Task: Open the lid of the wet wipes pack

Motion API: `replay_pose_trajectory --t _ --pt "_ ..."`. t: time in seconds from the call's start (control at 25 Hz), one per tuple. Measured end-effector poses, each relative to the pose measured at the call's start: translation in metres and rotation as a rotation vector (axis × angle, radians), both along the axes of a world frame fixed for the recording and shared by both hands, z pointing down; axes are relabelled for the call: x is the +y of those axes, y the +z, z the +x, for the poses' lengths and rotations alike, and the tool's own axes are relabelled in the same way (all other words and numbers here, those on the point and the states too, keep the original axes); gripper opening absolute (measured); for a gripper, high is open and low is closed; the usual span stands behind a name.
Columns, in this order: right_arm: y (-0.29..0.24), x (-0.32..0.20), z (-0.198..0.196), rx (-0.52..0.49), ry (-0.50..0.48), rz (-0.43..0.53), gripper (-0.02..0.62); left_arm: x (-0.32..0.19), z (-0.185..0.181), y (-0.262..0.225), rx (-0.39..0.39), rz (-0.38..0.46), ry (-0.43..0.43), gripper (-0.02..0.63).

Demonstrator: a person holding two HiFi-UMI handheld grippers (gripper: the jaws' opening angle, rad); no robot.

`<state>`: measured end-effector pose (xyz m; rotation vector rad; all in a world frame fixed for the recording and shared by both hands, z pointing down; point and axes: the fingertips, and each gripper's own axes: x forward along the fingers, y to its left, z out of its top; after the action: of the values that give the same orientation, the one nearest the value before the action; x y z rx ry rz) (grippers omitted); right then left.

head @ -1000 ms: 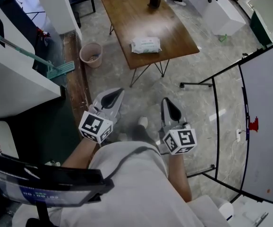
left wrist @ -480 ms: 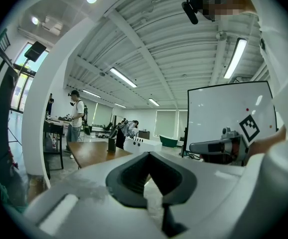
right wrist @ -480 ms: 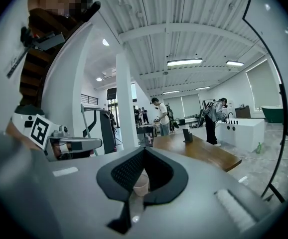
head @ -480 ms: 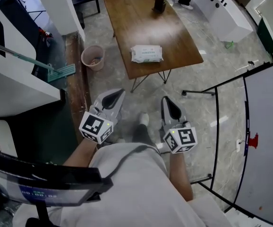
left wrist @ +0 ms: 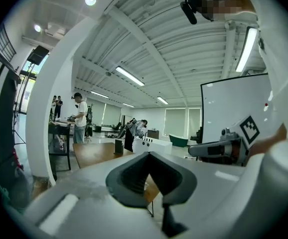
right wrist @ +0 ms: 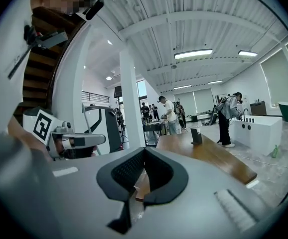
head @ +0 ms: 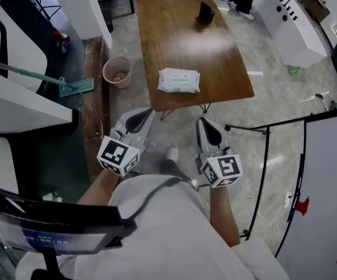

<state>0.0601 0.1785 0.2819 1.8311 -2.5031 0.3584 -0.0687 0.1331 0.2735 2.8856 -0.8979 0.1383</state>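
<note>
Left hand-held gripper (head: 134, 121) and right hand-held gripper (head: 210, 134) are pressed together, empty. A careless push could slide the wet wipes pack (head: 179, 80) off the near edge of the worktop (head: 180, 22).

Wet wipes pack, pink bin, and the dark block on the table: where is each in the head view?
wet wipes pack (head: 179, 80): head view, middle of its top face.
pink bin (head: 120, 84): head view, its near wall.
dark block (head: 206, 11): head view, middle of its side.
</note>
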Motion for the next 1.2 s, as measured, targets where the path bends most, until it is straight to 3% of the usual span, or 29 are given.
replay_pose_trajectory --t 0.36,0.72,1.2 --pt "0.006 -0.058 0.037 0.021 -0.133 0.01 0.009 -0.044 0.043 0.004 -0.011 0.003 -0.093 0.006" --pt "0.019 -0.08 0.063 0.023 -0.18 -0.011 0.009 -0.065 0.074 0.012 -0.017 -0.001 -0.127 0.006" --pt "0.031 -0.099 0.064 0.008 -0.226 -0.038 0.009 -0.082 0.074 0.019 -0.055 -0.002 -0.159 0.006"
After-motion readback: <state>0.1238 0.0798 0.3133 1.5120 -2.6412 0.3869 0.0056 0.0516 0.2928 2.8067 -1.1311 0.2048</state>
